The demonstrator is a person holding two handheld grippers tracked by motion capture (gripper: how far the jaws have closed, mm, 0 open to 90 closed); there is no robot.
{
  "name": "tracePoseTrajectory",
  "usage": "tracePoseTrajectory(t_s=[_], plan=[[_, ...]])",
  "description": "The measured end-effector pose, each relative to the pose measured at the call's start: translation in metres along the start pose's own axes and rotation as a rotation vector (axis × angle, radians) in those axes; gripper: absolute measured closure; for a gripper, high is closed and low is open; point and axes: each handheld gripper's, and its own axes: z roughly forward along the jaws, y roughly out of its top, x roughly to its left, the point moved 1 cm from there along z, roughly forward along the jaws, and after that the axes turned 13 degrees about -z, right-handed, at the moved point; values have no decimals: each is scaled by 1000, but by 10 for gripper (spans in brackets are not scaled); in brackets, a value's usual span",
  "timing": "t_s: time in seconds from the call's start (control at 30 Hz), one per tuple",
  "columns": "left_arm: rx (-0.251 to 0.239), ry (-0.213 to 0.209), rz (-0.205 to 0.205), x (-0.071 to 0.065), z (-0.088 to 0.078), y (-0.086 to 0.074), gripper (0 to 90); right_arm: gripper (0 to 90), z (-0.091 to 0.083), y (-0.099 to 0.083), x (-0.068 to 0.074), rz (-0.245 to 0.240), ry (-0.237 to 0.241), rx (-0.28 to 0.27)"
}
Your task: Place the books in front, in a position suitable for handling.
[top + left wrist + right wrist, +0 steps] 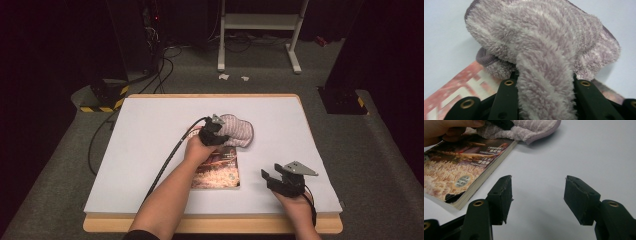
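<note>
- Left gripper (214, 131) is clenching a fold of the fluffy lilac towel (239, 131); in the left gripper view the pile is bunching up between the two black jaws, pinched tight.
- Towel (541, 42) is lying mid-table, crumpled into a mound, its near edge draping over the far end of the book (218, 169). The rest of it is resting on the white table cover (150, 150) just beyond the book.
- Book is lying flat, cover up, between the two forearms, nearer the person's edge. In the right gripper view its far corner is sitting under the towel's hem (524, 131) and the left hand (446, 130).
- Right gripper (280, 176) is waiting, released: jaws are standing apart with nothing between them, resting low over bare table cover, near the book's right side but apart from it.
- Judged progress: the grasp on the towel is made; the moving itself looks only begun, since towel and book are overlapping at this moment.
- Left to do, as I read it: either drawing the towel fully over the book or pulling it clear; I cannot tell which. The right gripper is not contributing yet.
</note>
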Motion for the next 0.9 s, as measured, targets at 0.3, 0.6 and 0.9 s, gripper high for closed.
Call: tracePoseTrajectory(t_s=[0.3,0.6,0.9], plan=[[-8,30,-26,24,-18,-12,677,393,0,-1,-1,3,-4,3],[-31,68,-75,56,-42,-28,677,393,2,-1,2,-9,-5,15],[-39,104,-111,81,-64,-43,677,393,3,-1,3,-18,-8,20]])
